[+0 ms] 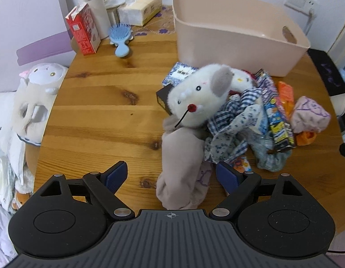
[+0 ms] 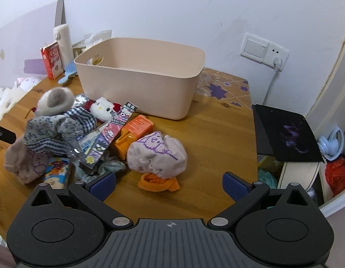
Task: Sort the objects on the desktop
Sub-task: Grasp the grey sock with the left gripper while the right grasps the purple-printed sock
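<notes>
In the left wrist view the worktop [image 1: 100, 102] curves away along the left of the frame, with bedding and a pale plush [image 1: 46, 74] just beyond its edge. A broad stretch of bare wood fills the centre left, from the left gripper [image 1: 172, 175] up to the red carton [image 1: 83, 32], white flask [image 1: 93, 6], blue hairbrush [image 1: 121, 38] and tissue pack [image 1: 140, 9] at the upper left. The carton's print is too small to read. The left jaws stand wide open, holding nothing; a beige sock [image 1: 181, 167] lies on the wood between them, untouched. Right of centre sits the heap to be sorted: a white plush mouse [image 1: 199, 93], checked and flowered cloth [image 1: 235, 116], printed packets [image 1: 276, 111] whose writing cannot be made out, and a lilac sock ball [image 1: 311, 114]. The pink bin [image 1: 239, 51] stands just behind the heap, empty as far as its inside shows.

The right wrist view has the same heap at centre left, plus a white cat plush [image 2: 103, 109] and an orange box [image 2: 136, 131]. The lilac sock ball [image 2: 157, 154] lies on an orange cloth [image 2: 157, 182] just ahead of the right gripper [image 2: 169, 184], whose jaws are also spread wide and empty. Bare wood runs right of the ball to the worktop's right edge. Only this view shows the wall switch and socket [image 2: 264, 50], a black board [image 2: 286, 131] beside the worktop, and headphones [image 2: 333, 143] at the far right.
</notes>
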`<state>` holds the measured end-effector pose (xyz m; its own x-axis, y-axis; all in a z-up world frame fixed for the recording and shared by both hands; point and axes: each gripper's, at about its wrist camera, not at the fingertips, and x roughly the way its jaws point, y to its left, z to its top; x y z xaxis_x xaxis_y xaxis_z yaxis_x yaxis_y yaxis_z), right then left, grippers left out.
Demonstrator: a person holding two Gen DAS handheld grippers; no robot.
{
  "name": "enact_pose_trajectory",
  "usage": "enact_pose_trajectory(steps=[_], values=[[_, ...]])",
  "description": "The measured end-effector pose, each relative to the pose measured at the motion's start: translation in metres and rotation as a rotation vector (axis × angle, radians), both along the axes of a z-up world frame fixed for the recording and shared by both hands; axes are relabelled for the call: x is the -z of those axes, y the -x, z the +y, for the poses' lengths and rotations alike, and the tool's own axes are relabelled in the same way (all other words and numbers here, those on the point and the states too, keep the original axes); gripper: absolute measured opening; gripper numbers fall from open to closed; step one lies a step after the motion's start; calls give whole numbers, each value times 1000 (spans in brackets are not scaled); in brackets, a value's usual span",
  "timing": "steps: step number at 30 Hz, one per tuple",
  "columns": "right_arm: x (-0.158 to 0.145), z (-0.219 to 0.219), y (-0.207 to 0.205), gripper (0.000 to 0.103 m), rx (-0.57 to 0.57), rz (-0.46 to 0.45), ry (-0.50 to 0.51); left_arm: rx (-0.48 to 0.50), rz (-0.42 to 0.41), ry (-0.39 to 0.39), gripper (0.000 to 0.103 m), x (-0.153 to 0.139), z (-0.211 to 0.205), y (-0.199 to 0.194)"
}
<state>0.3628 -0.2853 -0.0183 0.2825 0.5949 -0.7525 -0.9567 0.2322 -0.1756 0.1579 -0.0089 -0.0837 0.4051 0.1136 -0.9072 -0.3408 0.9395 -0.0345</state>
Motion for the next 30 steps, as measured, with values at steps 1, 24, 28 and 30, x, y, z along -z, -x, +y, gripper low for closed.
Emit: enact_pose_trajectory(steps=[1, 24, 28, 30], values=[[3, 3, -2, 103, -10, 0, 5, 1, 8, -5, 88, 3, 0, -2], [51, 67, -29, 95, -139, 63, 66, 13, 158, 25, 62, 63, 0, -39], [58, 71, -32, 87, -139, 94, 71, 3, 160, 73, 48, 70, 2, -36], [61, 71, -34, 84, -136, 110, 70, -4, 158, 88, 39, 72, 3, -34]])
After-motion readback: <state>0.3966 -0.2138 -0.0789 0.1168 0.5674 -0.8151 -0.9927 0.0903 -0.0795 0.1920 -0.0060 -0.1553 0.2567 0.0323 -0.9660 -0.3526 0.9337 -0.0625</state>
